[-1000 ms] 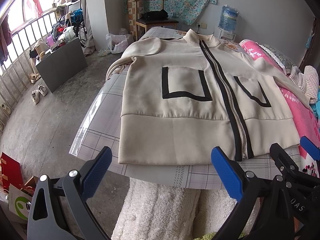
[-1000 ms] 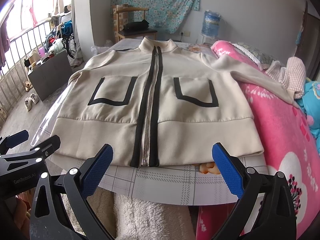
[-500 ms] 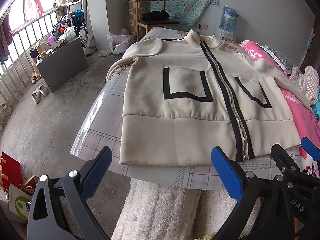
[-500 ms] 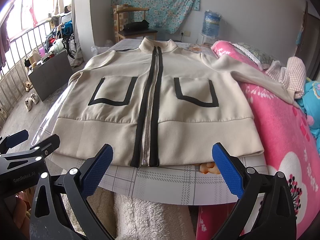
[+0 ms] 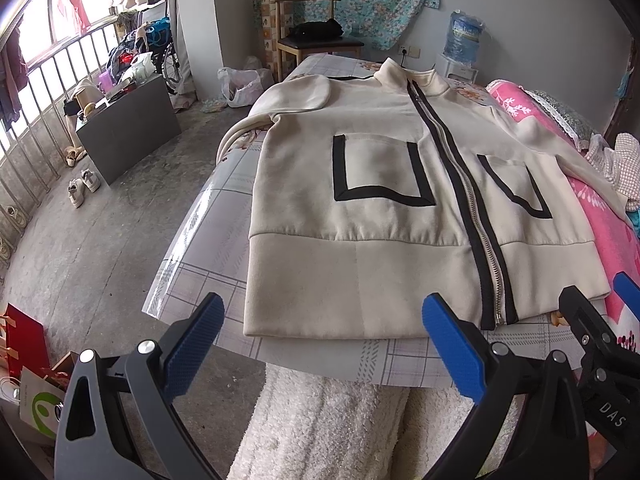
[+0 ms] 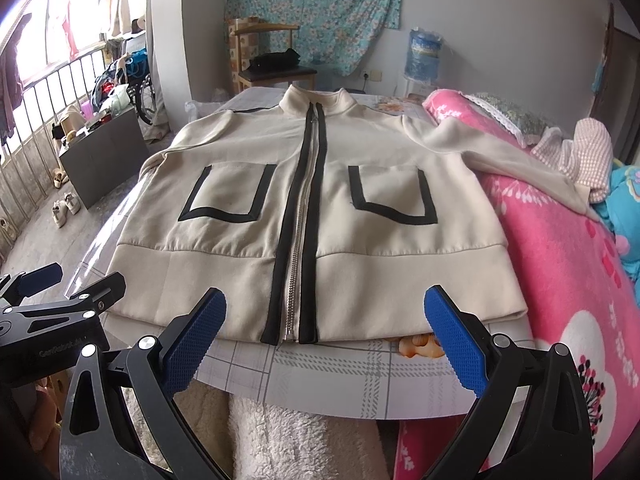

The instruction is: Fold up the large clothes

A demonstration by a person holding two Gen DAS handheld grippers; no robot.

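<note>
Nothing has shifted appreciably since the earlier frames: left gripper (image 5: 320, 344) and right gripper (image 6: 324, 338) hover wide open, empty, short of the hem, while the jacket (image 6: 312, 216) lies zipped and flat toward 12 o'clock, evidently staged for folding.

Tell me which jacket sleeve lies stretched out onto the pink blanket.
The sleeve on the right gripper's side: it runs out flat across the pink blanket. The other sleeve stays by the jacket's body at the table edge.
</note>
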